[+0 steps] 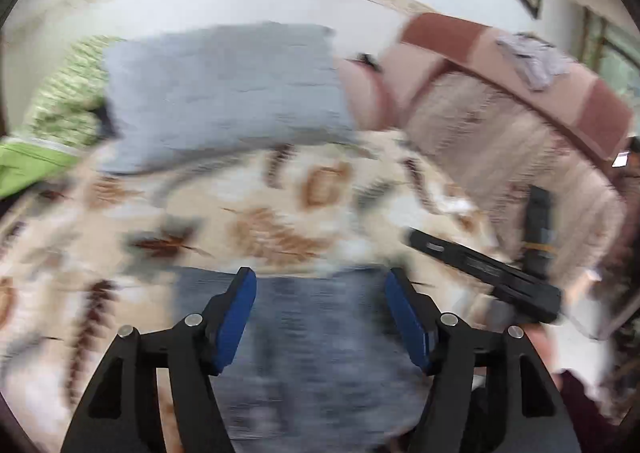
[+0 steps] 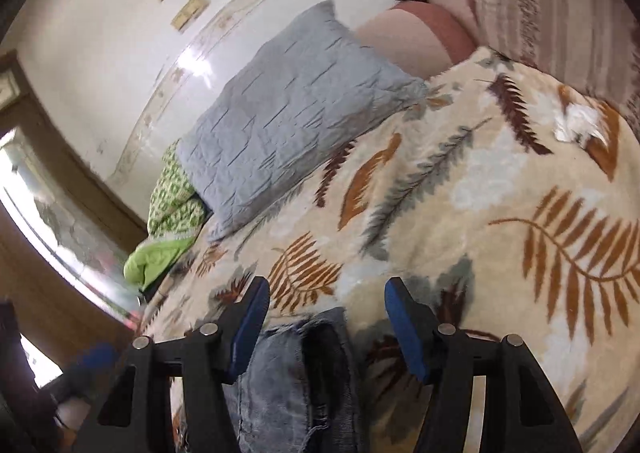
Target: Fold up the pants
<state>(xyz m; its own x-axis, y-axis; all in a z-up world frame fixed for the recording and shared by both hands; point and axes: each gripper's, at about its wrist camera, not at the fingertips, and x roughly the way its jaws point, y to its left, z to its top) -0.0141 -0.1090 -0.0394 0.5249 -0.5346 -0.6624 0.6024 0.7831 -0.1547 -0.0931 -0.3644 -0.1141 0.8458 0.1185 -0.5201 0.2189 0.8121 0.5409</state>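
Note:
Blue denim pants (image 1: 316, 353) lie on a leaf-patterned blanket (image 1: 280, 213) on a bed. In the blurred left wrist view my left gripper (image 1: 320, 285) is open, with the pants spread below and between its blue pads. In the right wrist view my right gripper (image 2: 326, 295) is open above a frayed end of the pants (image 2: 296, 381), which lies near its left finger. The right gripper (image 1: 480, 273) also shows at the right in the left wrist view.
A grey quilted pillow (image 2: 288, 125) lies at the head of the bed, with a green patterned cloth (image 2: 172, 205) beside it. A pink and brown cushion (image 1: 500, 101) and a striped throw (image 2: 560, 5) sit at the right. A white wall (image 2: 100, 33) stands behind.

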